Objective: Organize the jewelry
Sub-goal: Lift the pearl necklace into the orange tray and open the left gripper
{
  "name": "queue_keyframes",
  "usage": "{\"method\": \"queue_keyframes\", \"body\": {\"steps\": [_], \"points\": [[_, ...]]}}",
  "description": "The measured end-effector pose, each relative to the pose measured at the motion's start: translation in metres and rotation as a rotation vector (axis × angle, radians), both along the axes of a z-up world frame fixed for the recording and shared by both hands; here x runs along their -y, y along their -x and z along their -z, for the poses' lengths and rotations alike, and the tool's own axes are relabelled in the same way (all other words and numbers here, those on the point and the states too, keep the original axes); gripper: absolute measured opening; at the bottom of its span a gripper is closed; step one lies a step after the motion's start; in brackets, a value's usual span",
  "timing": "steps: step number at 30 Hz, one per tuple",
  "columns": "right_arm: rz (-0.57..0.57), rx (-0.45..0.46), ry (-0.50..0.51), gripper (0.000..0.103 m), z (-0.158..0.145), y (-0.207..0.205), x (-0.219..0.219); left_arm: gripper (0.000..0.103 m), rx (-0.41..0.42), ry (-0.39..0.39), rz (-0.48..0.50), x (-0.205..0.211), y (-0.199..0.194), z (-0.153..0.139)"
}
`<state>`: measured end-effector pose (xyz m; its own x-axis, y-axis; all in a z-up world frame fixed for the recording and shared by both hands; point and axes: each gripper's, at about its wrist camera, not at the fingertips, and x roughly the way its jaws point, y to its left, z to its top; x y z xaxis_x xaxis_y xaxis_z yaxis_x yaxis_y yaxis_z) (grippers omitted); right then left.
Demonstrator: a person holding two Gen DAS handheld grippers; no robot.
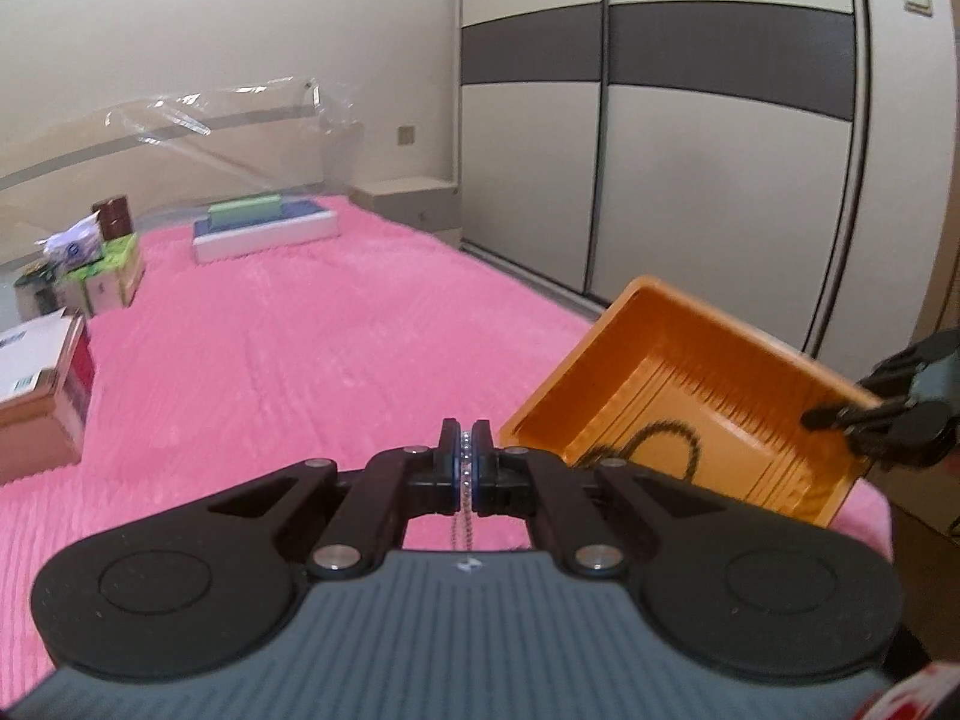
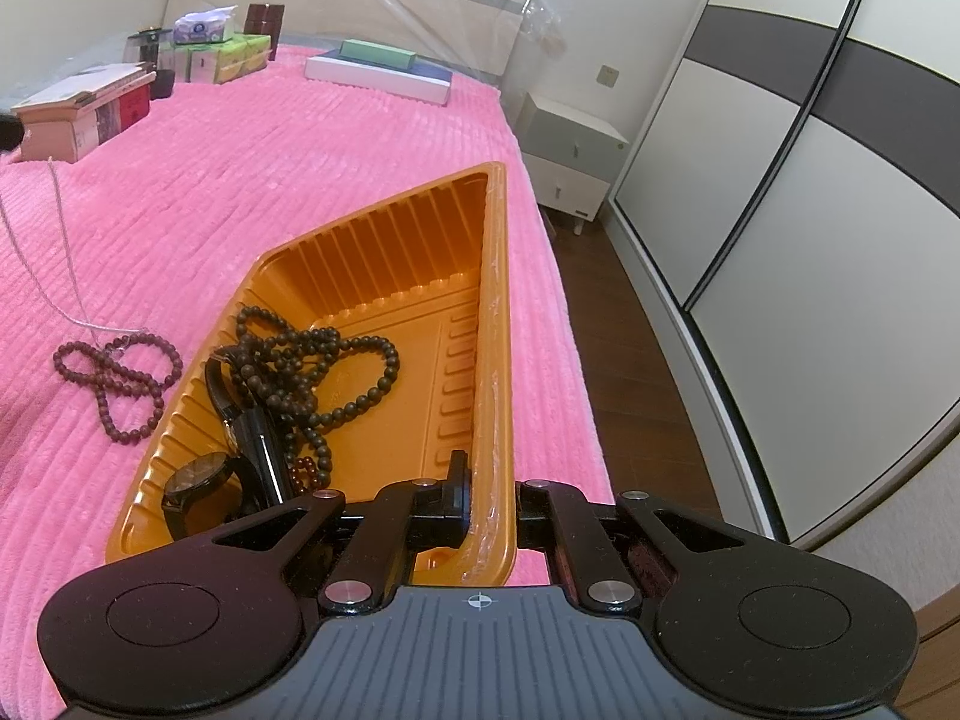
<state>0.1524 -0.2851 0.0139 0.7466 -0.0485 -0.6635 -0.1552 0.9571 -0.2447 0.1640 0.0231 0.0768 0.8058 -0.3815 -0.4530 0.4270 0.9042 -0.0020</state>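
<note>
An orange plastic tray [image 2: 384, 240] lies on the pink bed; it also shows in the left wrist view [image 1: 672, 360]. It holds a dark bead necklace [image 2: 312, 360] and a black watch [image 2: 198, 480]. My right gripper [image 2: 489, 498] is shut on the tray's right rim; it shows at the tray's edge in the left wrist view [image 1: 840, 417]. My left gripper [image 1: 467, 456] is shut on a thin silver chain [image 1: 463, 498], which hangs down to the bed [image 2: 42, 252]. A reddish-brown bead necklace [image 2: 120, 375] lies on the bed left of the tray.
Boxes [image 2: 84, 108] and tissue packs [image 2: 222, 54] stand along the bed's left and far side. A flat white box with a green one on top [image 2: 378, 69] lies at the head. A nightstand [image 2: 570, 156] and wardrobe [image 2: 810, 180] stand to the right.
</note>
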Motion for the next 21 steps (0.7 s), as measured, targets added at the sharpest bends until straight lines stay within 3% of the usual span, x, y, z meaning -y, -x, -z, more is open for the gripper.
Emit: {"method": "queue_keyframes", "body": {"steps": [15, 21], "points": [[-0.001, 0.002, -0.002, 0.005, -0.002, 0.001, 0.000, 0.002, 0.082, 0.074, 0.183, 0.057, 0.010, -0.058], [-0.001, 0.004, -0.009, 0.005, -0.006, 0.002, -0.001, 0.002, 0.076, 0.089, 0.274, 0.094, 0.009, -0.063]]}}
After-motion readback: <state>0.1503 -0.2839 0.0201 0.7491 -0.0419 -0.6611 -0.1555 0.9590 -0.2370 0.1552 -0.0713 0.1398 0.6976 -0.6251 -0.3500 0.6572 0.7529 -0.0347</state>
